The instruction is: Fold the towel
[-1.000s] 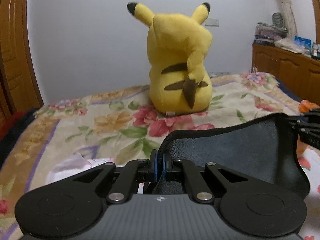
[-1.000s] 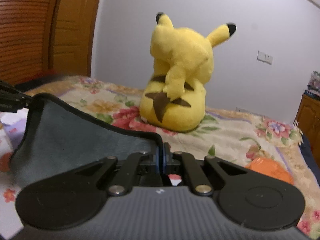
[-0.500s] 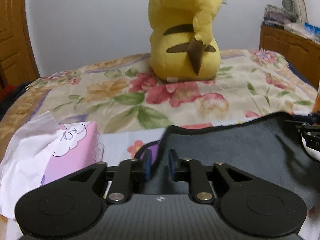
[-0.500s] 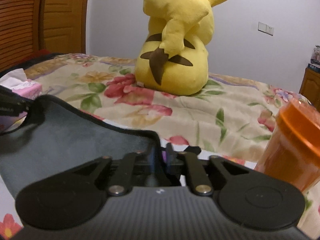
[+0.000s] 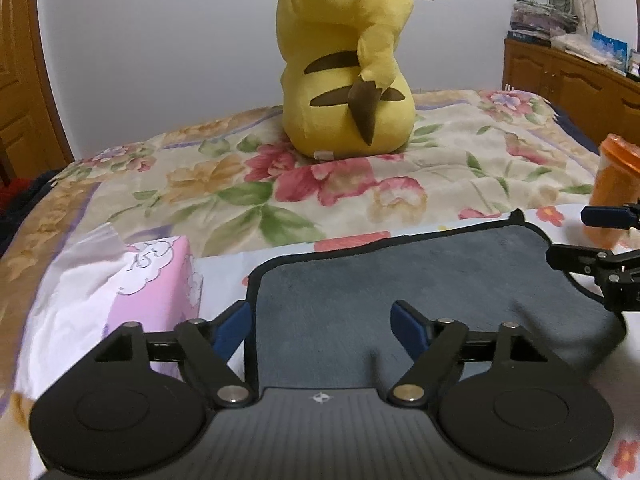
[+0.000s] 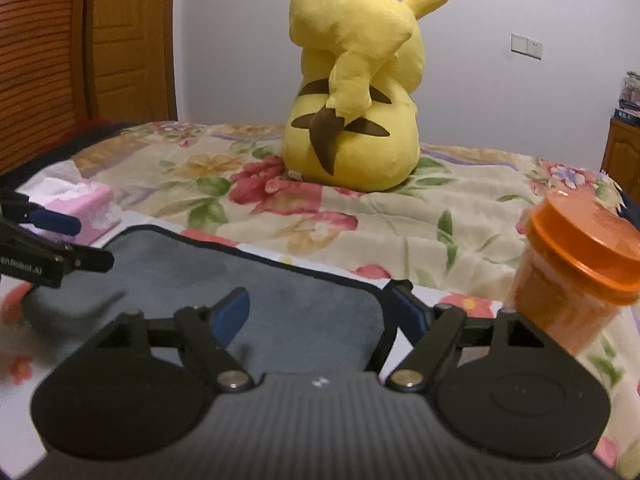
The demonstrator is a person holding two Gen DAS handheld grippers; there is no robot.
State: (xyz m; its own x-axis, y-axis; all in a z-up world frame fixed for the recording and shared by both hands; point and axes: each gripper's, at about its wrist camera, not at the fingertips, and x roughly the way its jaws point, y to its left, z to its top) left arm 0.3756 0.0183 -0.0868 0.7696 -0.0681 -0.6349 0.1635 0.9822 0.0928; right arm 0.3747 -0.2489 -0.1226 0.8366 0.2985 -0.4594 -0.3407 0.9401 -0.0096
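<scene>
Both the left hand-held gripper [image 5: 322, 324] and right hand-held gripper [image 6: 320, 312] just opened wide, dropping the towel [image 5: 420, 280] flat; this fold looks done.

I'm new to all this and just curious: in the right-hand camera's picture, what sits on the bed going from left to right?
Pink tissue box → grey towel → yellow plush toy → orange jar. The other tool pokes in at the far left edge, just in front of the tissue box.

Floral-quilted bed [image 5: 360, 184]; atop: grey towel [image 5: 420, 280], plush [image 5: 344, 92], tissue box [image 5: 156, 284], orange jar [image 6: 576, 280]
</scene>
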